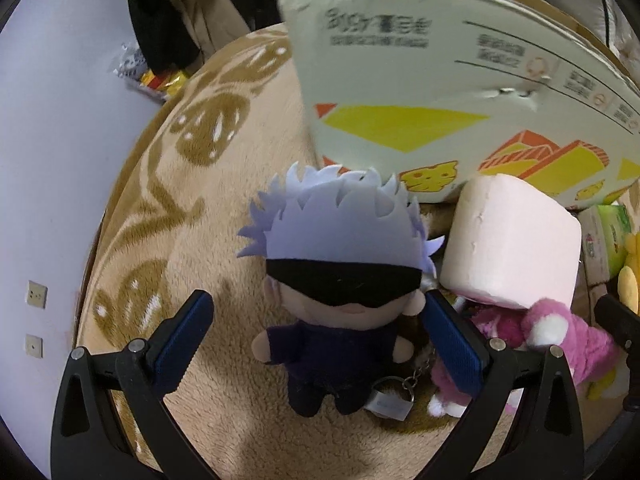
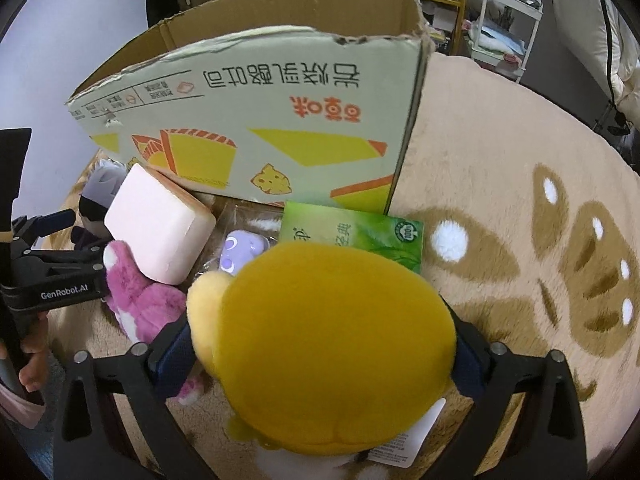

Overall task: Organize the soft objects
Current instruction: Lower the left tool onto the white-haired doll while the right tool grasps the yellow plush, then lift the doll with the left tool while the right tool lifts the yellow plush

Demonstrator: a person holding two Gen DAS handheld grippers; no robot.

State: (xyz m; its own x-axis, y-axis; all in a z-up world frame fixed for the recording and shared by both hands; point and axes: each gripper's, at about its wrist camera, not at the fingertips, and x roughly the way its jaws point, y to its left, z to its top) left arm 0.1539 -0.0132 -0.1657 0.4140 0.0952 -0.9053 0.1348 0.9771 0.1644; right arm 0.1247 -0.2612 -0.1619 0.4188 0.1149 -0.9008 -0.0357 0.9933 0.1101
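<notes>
A plush doll [image 1: 336,280] with lavender spiky hair, black blindfold and dark suit lies on the beige rug between the open fingers of my left gripper [image 1: 320,340], untouched. A pink foam block [image 1: 516,248] and a pink plush [image 1: 560,340] lie to its right, also in the right wrist view: block [image 2: 160,232], plush [image 2: 140,304]. My right gripper [image 2: 320,360] is shut on a yellow plush [image 2: 320,352], which hides the fingertips. The printed cardboard box [image 2: 280,120] stands open behind the toys.
A green tissue pack [image 2: 360,232] and a bagged purple toy [image 2: 244,252] lie before the box. The round beige rug [image 2: 520,240] with brown paw patterns spreads right. A white wall [image 1: 48,160] with sockets is left. Shelves and clothes stand behind.
</notes>
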